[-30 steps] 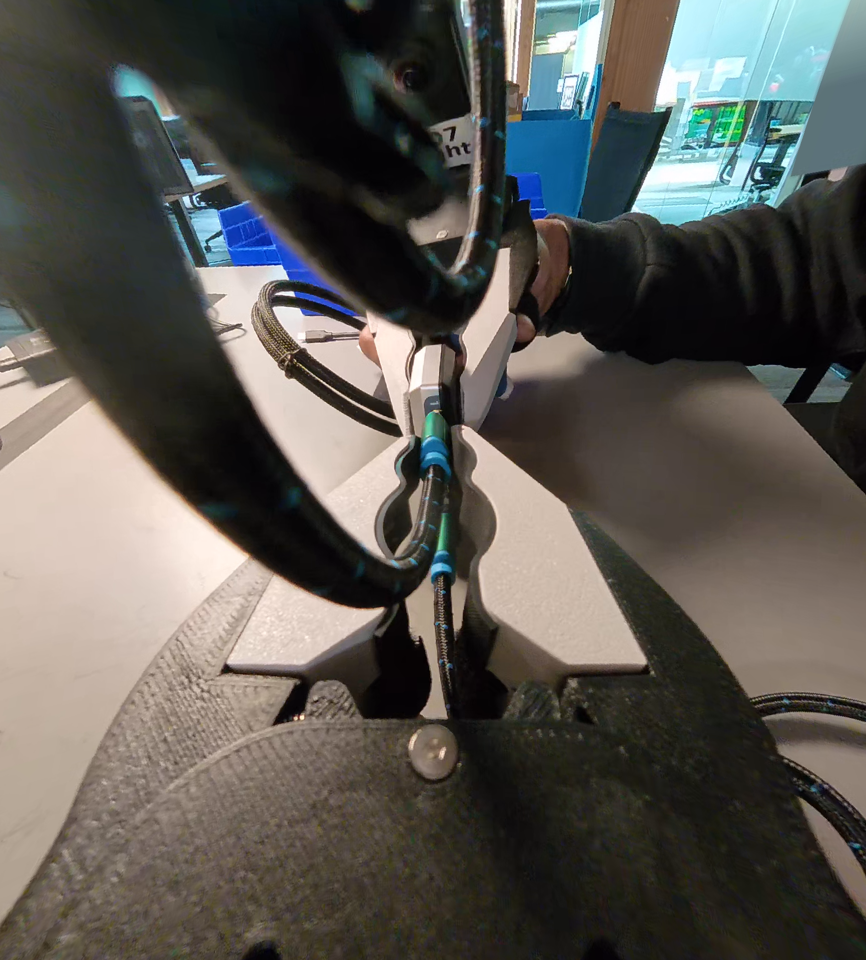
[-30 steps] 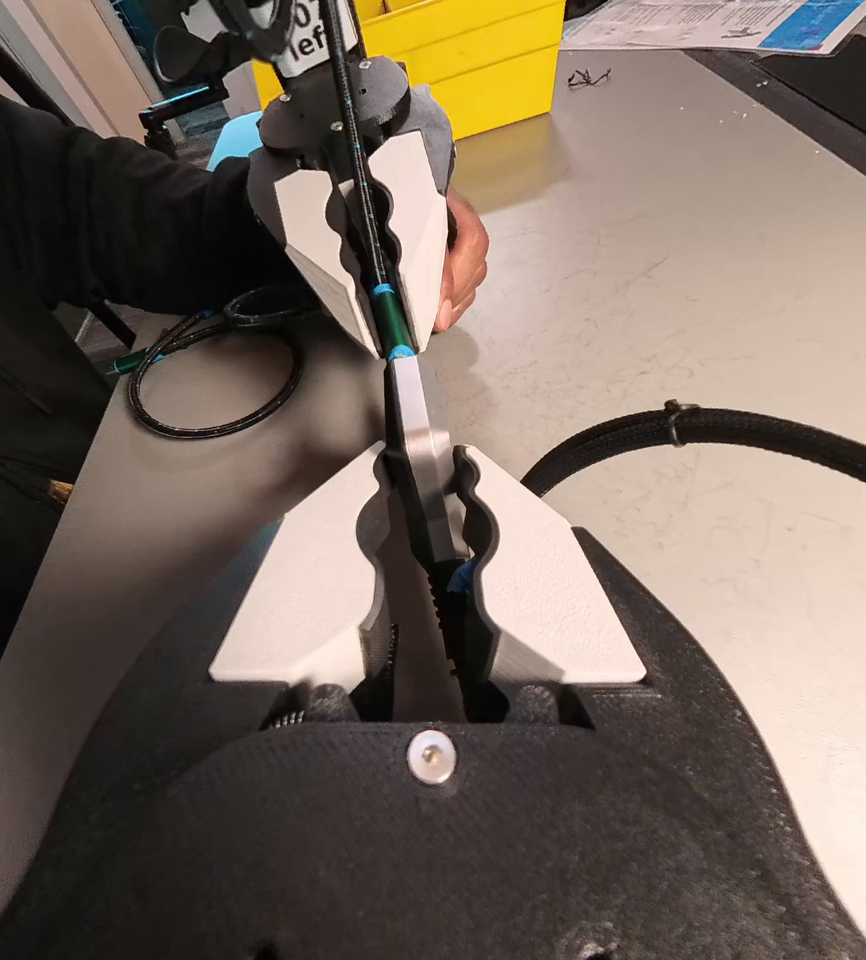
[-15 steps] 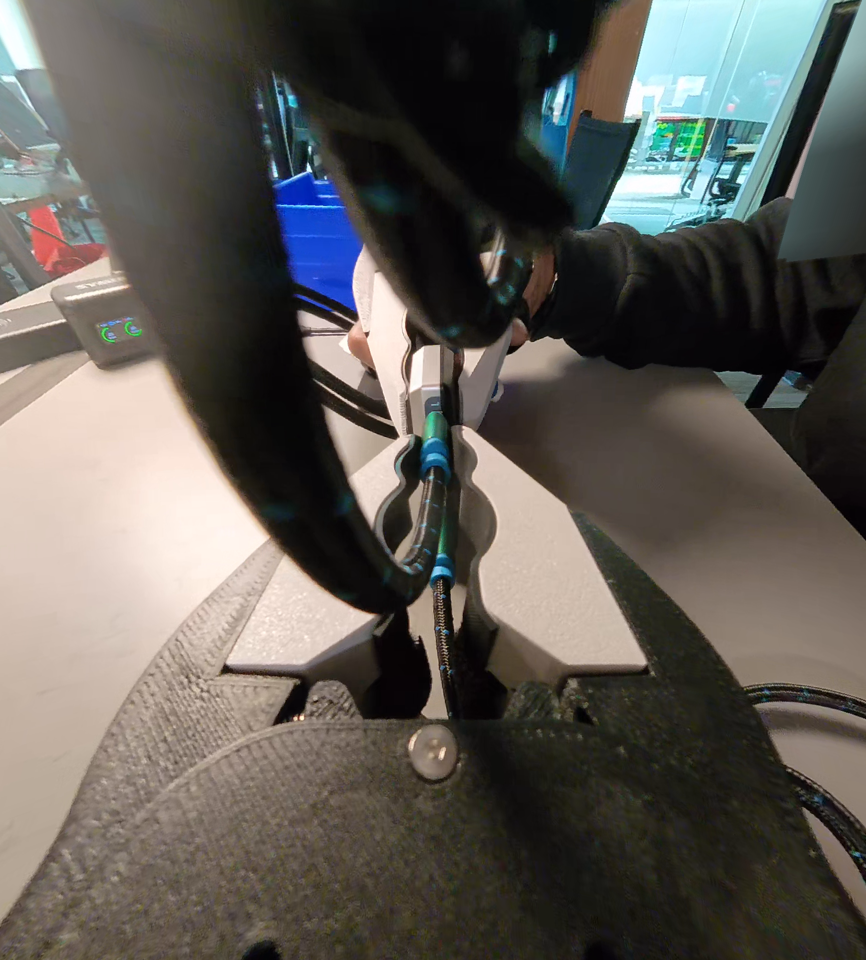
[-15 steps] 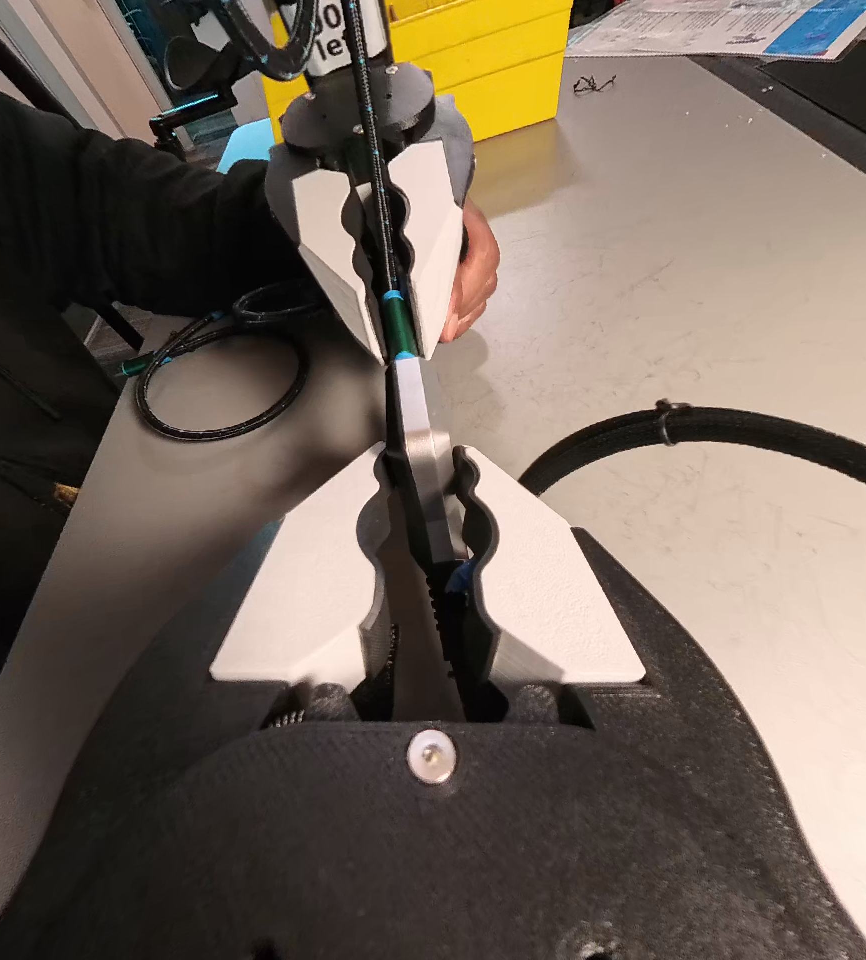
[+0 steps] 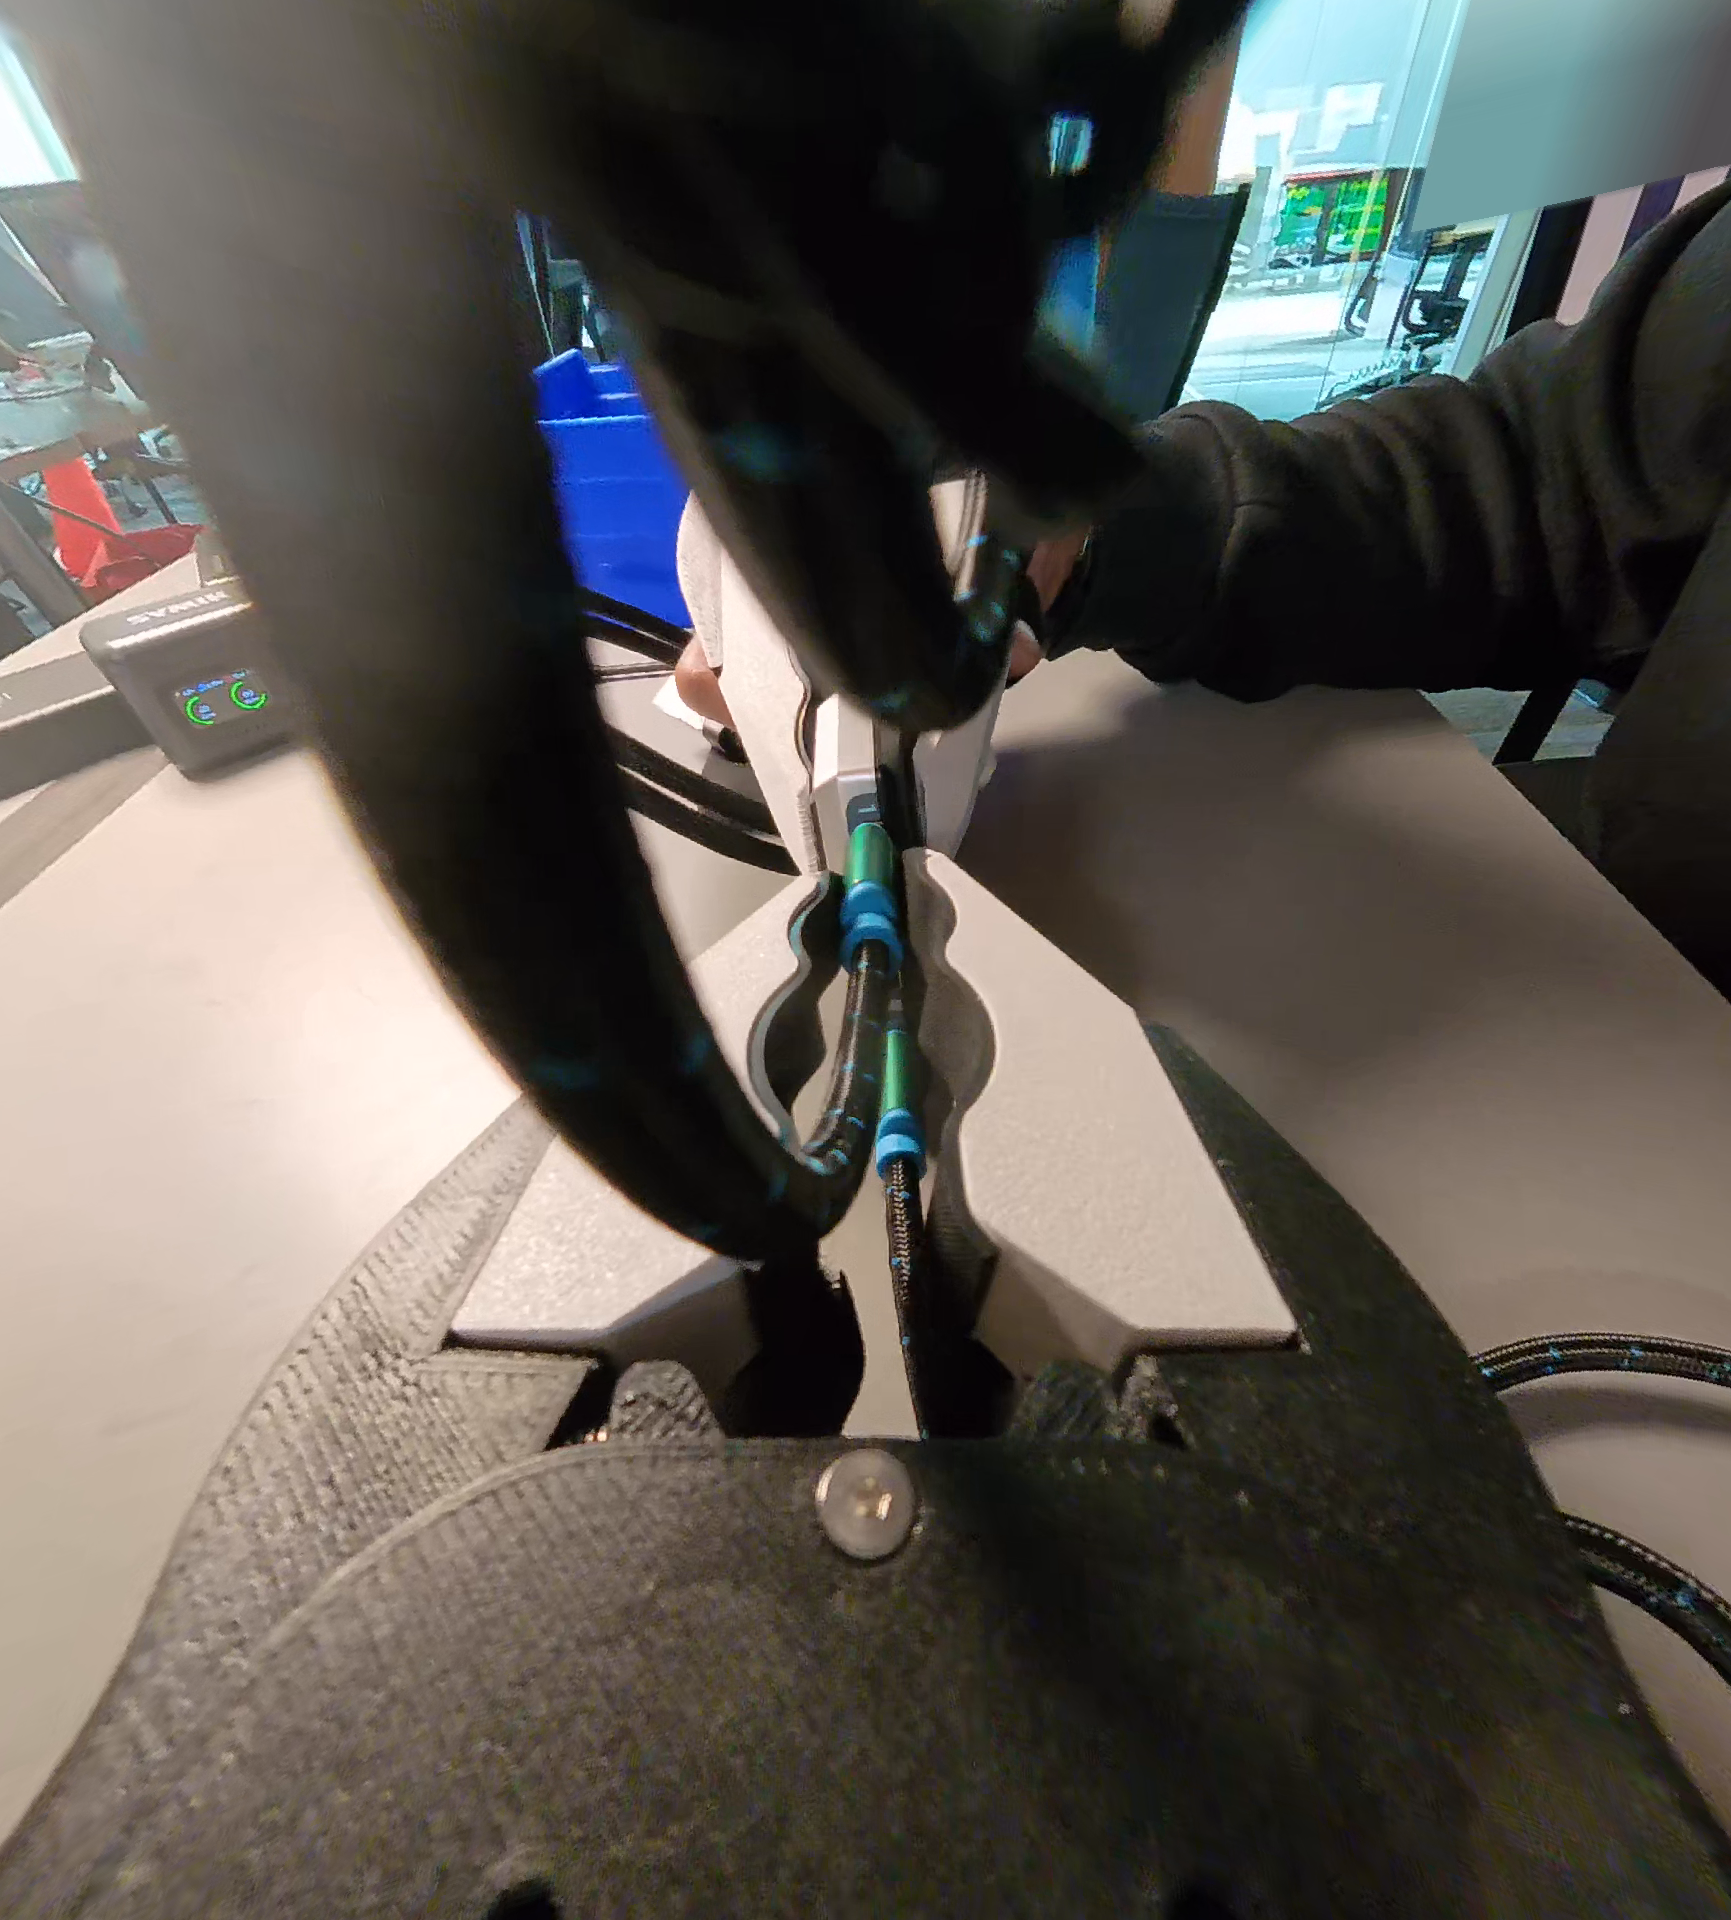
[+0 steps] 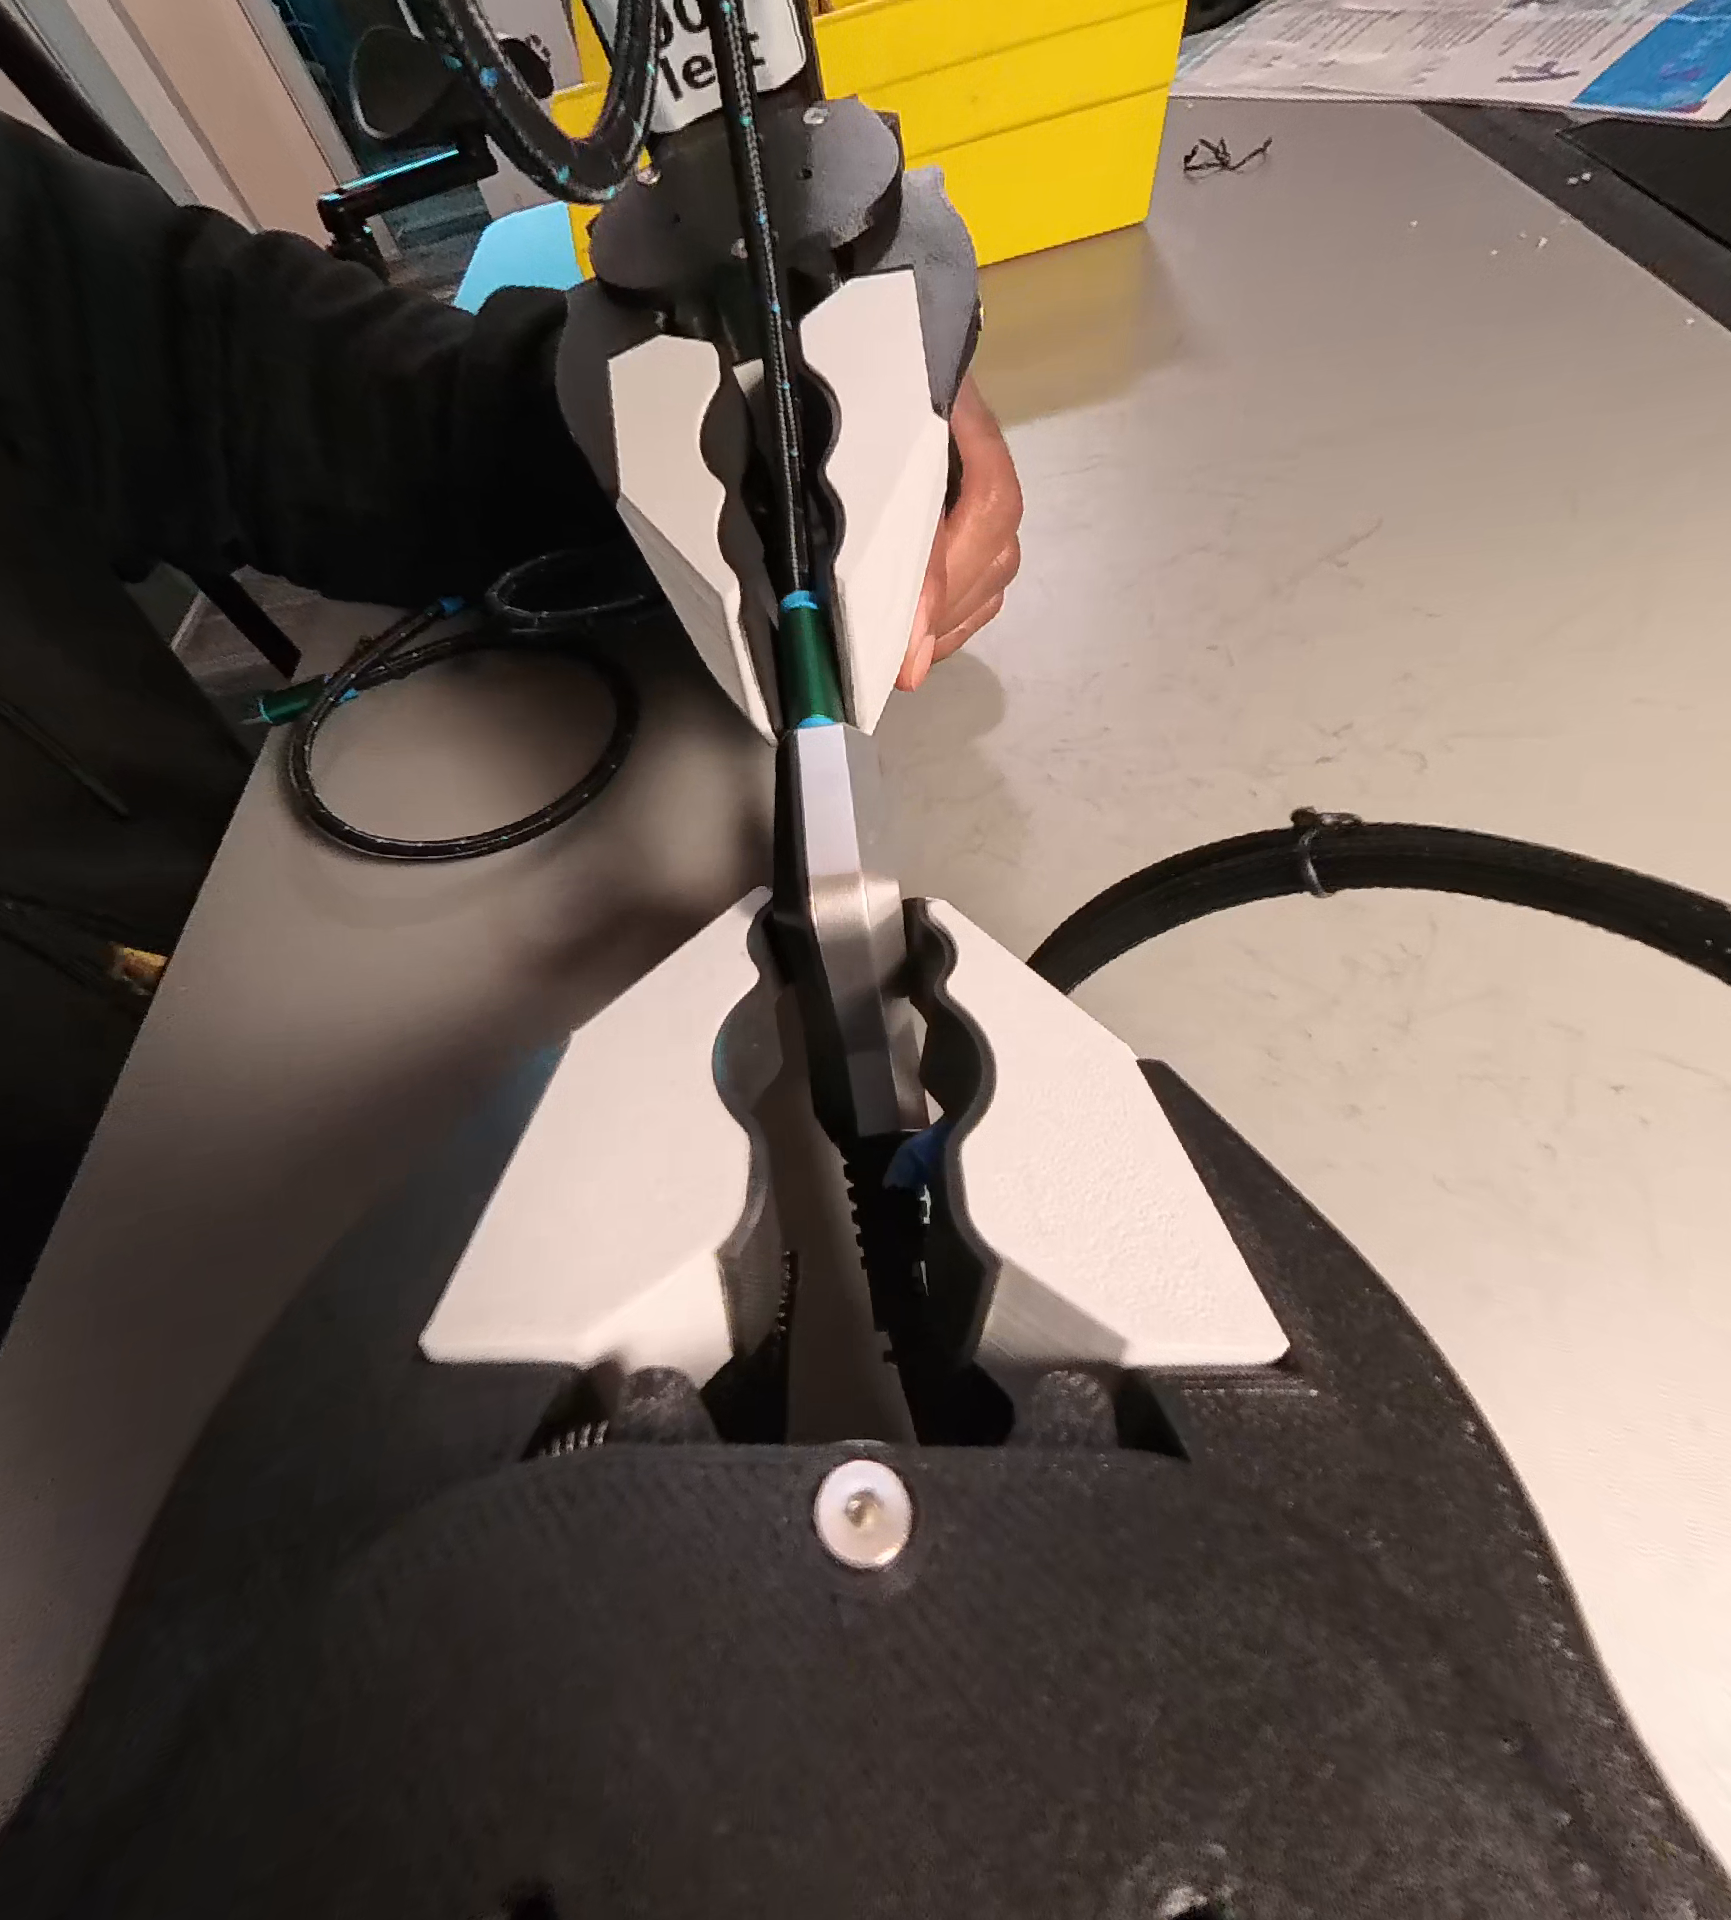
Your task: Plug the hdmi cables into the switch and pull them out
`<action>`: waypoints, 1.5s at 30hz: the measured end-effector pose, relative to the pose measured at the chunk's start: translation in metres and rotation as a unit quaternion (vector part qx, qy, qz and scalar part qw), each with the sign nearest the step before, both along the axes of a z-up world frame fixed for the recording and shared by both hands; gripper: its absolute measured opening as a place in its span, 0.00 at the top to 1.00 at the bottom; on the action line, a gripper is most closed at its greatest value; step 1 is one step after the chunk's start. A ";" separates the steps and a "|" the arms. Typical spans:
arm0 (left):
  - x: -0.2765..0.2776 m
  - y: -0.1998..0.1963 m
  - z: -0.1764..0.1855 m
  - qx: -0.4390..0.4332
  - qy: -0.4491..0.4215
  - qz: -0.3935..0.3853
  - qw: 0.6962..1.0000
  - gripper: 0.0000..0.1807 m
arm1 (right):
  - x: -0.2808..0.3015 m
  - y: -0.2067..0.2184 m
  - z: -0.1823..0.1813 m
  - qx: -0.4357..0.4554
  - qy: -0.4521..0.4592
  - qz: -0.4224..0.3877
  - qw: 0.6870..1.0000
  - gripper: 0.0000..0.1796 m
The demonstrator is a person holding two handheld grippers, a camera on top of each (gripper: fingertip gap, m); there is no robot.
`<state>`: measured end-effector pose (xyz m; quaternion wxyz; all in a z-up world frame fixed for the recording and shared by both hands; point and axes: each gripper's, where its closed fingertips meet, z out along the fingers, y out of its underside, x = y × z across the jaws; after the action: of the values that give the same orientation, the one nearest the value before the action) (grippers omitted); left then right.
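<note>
My right gripper (image 6: 835,914) is shut on the silver switch (image 6: 830,862) and holds it edge-up above the table. My left gripper (image 5: 887,883) is shut on a green HDMI plug (image 5: 866,857) with blue collars, and the plug's tip sits at the switch's (image 5: 845,790) end port. A second green plug (image 5: 897,1075) lies deeper between my left fingers on its black braided cable. In the right wrist view, the left gripper (image 6: 809,717) faces me, pinching the green plug (image 6: 807,665) against the switch's far end. The right gripper (image 5: 866,769) shows beyond in the left wrist view.
A thick black braided cable (image 5: 425,727) loops close across the left camera. A grey device with green lights (image 5: 206,675) and a blue bin (image 5: 612,488) stand behind. A cable coil (image 6: 466,748), a thick sleeved cable (image 6: 1463,862) and yellow bins (image 6: 996,135) are on the table (image 6: 1360,520). The grippers are tip to tip, or close to it.
Both grippers have moved together with the plug and switch still joined. The left wrist view has swung, bringing the grey device into view. The left gripper looks nearer and larger in the right view.
</note>
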<state>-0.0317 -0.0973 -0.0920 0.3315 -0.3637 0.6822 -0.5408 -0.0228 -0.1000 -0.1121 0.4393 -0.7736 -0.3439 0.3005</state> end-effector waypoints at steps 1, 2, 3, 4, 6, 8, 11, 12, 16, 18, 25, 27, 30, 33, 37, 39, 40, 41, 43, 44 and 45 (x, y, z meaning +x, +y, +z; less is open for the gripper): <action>0.000 0.000 0.000 0.000 0.001 0.000 1.000 0.90 | 0.000 0.000 0.000 0.000 0.000 0.001 1.000 0.89; 0.000 0.000 0.000 -0.001 0.001 -0.001 1.000 0.90 | 0.000 0.000 0.000 -0.001 0.000 0.002 1.000 0.89; 0.001 -0.001 0.000 -0.001 0.002 -0.001 1.000 0.90 | 0.000 -0.001 0.000 -0.001 0.001 0.003 1.000 0.89; 0.001 -0.001 0.000 -0.001 0.002 -0.002 1.000 0.90 | 0.000 -0.001 0.000 -0.002 0.003 0.003 1.000 0.89; 0.001 -0.001 0.000 -0.001 0.004 -0.004 1.000 0.90 | -0.001 -0.001 0.000 -0.003 0.006 0.004 1.000 0.89; 0.001 -0.003 -0.001 0.003 0.004 -0.008 1.000 0.90 | -0.003 -0.002 0.001 -0.003 0.007 0.008 1.000 0.90; 0.001 -0.005 -0.002 0.009 0.005 -0.012 1.000 0.90 | -0.004 -0.002 0.000 -0.002 0.004 0.009 1.000 0.90; 0.001 -0.004 -0.002 0.000 0.009 -0.012 1.000 0.90 | -0.004 -0.002 0.000 -0.002 0.004 0.008 1.000 0.90; 0.004 0.000 -0.002 -0.041 0.031 0.000 0.999 0.91 | -0.001 0.004 0.000 0.002 0.011 -0.014 1.000 0.89; 0.006 0.004 -0.002 -0.061 0.042 0.015 0.997 0.91 | 0.001 0.008 0.000 0.002 0.016 -0.029 0.999 0.88; 0.003 0.035 -0.017 -0.089 0.114 0.093 0.985 0.81 | 0.021 0.026 0.005 0.039 -0.020 -0.111 0.993 0.81; 0.003 0.044 -0.018 -0.112 0.126 0.110 0.980 0.86 | 0.030 0.032 0.010 0.067 -0.037 -0.142 0.987 0.80; 0.006 0.052 -0.025 -0.169 0.148 0.125 0.966 0.88 | 0.039 0.035 0.015 0.104 -0.070 -0.160 0.979 0.80; 0.007 0.060 -0.027 -0.206 0.161 0.142 0.955 0.90 | 0.041 0.031 -0.002 0.105 -0.131 -0.135 0.977 0.75; 0.007 0.066 -0.029 -0.241 0.170 0.159 0.942 0.91 | 0.038 0.028 -0.025 0.110 -0.204 -0.104 0.967 0.65; 0.007 0.065 -0.027 -0.246 0.165 0.154 0.943 0.93 | 0.037 0.031 -0.033 0.112 -0.232 -0.105 0.961 0.57; 0.007 0.064 -0.025 -0.246 0.160 0.151 0.944 0.94 | 0.037 0.032 -0.037 0.111 -0.246 -0.106 0.957 0.53; 0.006 0.063 -0.024 -0.244 0.156 0.148 0.946 0.95 | 0.036 0.033 -0.040 0.113 -0.257 -0.103 0.954 0.49; 0.005 0.060 -0.022 -0.242 0.151 0.141 0.948 0.95 | 0.033 0.035 -0.045 0.120 -0.274 -0.101 0.949 0.42; 0.005 0.059 -0.021 -0.246 0.150 0.136 0.948 0.95 | 0.032 0.037 -0.045 0.129 -0.284 -0.105 0.944 0.40; 0.006 0.057 -0.020 -0.254 0.152 0.131 0.946 0.95 | 0.032 0.040 -0.043 0.140 -0.289 -0.111 0.940 0.39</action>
<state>-0.0262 -0.0406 -0.1125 0.1889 -0.5996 0.5110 -0.5862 0.0087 -0.0599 -0.1553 0.4557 -0.7907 -0.4070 -0.0378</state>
